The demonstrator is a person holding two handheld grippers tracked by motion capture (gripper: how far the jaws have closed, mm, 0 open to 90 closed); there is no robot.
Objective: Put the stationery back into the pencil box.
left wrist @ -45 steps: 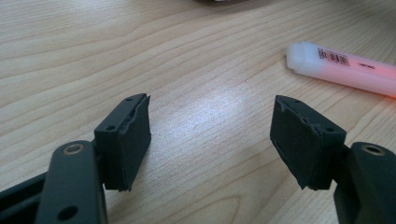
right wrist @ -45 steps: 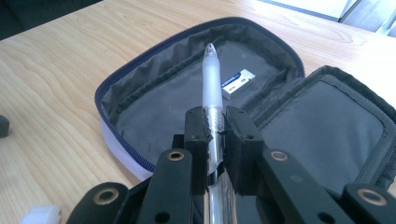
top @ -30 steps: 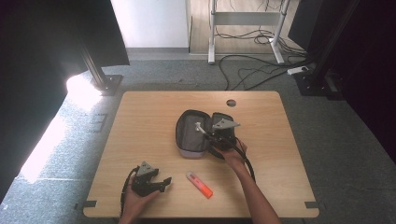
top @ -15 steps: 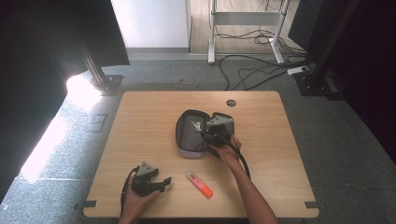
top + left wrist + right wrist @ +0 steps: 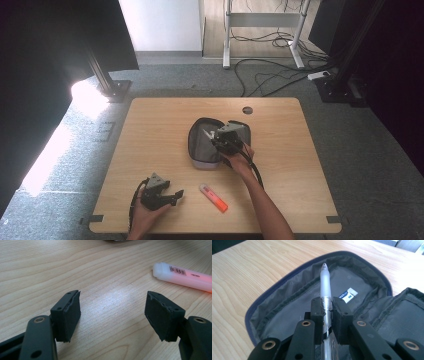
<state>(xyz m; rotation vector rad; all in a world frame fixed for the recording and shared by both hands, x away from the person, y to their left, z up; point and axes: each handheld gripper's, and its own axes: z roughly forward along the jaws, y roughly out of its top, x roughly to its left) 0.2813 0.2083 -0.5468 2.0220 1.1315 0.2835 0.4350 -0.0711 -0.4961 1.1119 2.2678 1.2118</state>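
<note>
At the near edge of the wooden counter (image 5: pixel 150 130), at about seven o'clock in the high view, the left gripper (image 5: pixel 175 194) rests in the person's left hand (image 5: pixel 145 217), its jaws standing well apart over bare wood with nothing between them; its trailing cable is partly lost behind the hand. Just beside it, toward five o'clock from the counter's middle, lies an orange highlighter (image 5: pixel 214 197) with a pale cap; in the left gripper view the highlighter (image 5: pixel 183 277) is cut off at the right edge, and the print beside its barcode is too small to read. Farther out, near the counter's centre, the right gripper (image 5: pixel 209 135) is clamped on a pen (image 5: pixel 326 287) with a frosted clear barrel, tip pointing away over an open grey zip pencil case (image 5: pixel 294 297). The pen's lower end is hidden between the jaws. Inside the case a small white-and-blue eraser (image 5: pixel 348 295) lies against the lining, partly covered by the right jaw. The case's right flap is cut off at the frame edge. Beyond, at twelve o'clock, a round cable hole (image 5: pixel 247 110) sits near the far edge.
</note>
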